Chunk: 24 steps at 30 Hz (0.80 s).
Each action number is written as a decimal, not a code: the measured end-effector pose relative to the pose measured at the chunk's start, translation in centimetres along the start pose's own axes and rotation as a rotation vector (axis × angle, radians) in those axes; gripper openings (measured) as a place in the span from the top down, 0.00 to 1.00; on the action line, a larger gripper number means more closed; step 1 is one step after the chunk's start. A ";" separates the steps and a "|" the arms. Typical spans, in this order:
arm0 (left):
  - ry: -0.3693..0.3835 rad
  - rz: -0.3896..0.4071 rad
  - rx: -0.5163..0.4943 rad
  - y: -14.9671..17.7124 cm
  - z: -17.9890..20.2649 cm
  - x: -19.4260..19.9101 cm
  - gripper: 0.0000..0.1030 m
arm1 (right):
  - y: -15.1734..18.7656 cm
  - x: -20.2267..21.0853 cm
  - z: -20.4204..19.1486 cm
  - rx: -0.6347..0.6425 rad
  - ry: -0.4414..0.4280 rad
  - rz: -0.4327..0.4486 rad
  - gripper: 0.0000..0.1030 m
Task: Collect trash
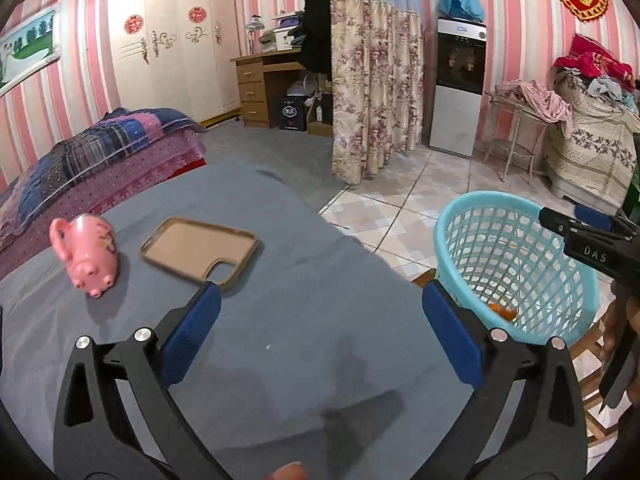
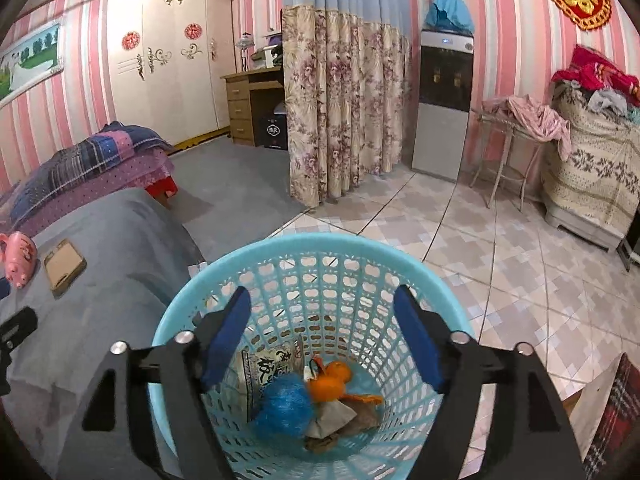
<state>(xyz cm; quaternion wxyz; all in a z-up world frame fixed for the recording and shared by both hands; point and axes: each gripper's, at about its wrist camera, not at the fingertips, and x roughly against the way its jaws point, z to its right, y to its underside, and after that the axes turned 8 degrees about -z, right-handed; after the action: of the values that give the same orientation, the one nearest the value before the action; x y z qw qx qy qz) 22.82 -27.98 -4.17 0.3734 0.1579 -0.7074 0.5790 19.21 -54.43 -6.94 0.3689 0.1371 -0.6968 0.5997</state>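
In the left wrist view the left gripper [image 1: 320,320] hangs over a grey-covered tabletop [image 1: 280,280] with its blue pads spread wide and nothing between them. On the cloth at the far left lies a pink pig figurine [image 1: 90,254] on its side, and just to its right, apart from it, a tan phone case [image 1: 200,252] lies flat with its open side up. Off the right edge of the tabletop stands a light blue basket [image 1: 516,268] on the tiled floor, with a scrap of orange trash showing at its bottom. The right gripper [image 1: 576,228] comes in from the right edge above the basket's rim. In the right wrist view the right gripper [image 2: 322,340] points down into the basket [image 2: 320,248], its blue pads parted and holding nothing. At the basket's bottom lies the trash: an orange peel [image 2: 330,384], a blue crumpled ball [image 2: 282,404] just left of it, a printed wrapper [image 2: 268,368] behind, and brownish paper scraps [image 2: 340,420] nearest. The pig figurine [image 2: 18,264] and phone case [image 2: 64,266] sit at the far left on the tabletop [image 2: 120,240].
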 end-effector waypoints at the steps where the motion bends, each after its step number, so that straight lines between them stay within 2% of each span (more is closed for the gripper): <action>1: -0.002 -0.003 0.012 0.4 -0.3 0.3 0.05 | 0.1 0.1 -0.2 -0.002 0.001 0.003 0.16; 6: -0.034 -0.001 0.053 1.3 -1.6 1.4 0.05 | -0.2 0.4 -1.0 -0.013 -0.006 0.001 0.13; 8: -0.038 -0.005 0.072 1.6 -2.3 1.9 0.05 | -0.1 0.8 -1.0 -0.024 -0.016 0.022 0.04; 13: -0.059 0.001 0.111 2.0 -4.0 3.8 0.05 | 0.3 1.4 -0.8 -0.054 -0.070 0.027 0.04; 17: -0.084 0.031 0.141 2.6 -5.5 6.0 0.05 | 0.6 2.0 -2.4 -0.008 -0.048 0.028 0.04; 24: -0.137 0.056 0.182 4.8 -8.3 9.5 0.05 | 2.0 4.5 -5.9 0.108 -0.082 0.036 0.04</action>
<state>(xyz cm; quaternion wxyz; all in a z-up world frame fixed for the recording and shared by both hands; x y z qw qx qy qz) 16.19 -16.84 -0.41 0.2919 0.2104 -0.6797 0.6391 16.84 -47.30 -5.29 0.3212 0.1688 -0.6803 0.6368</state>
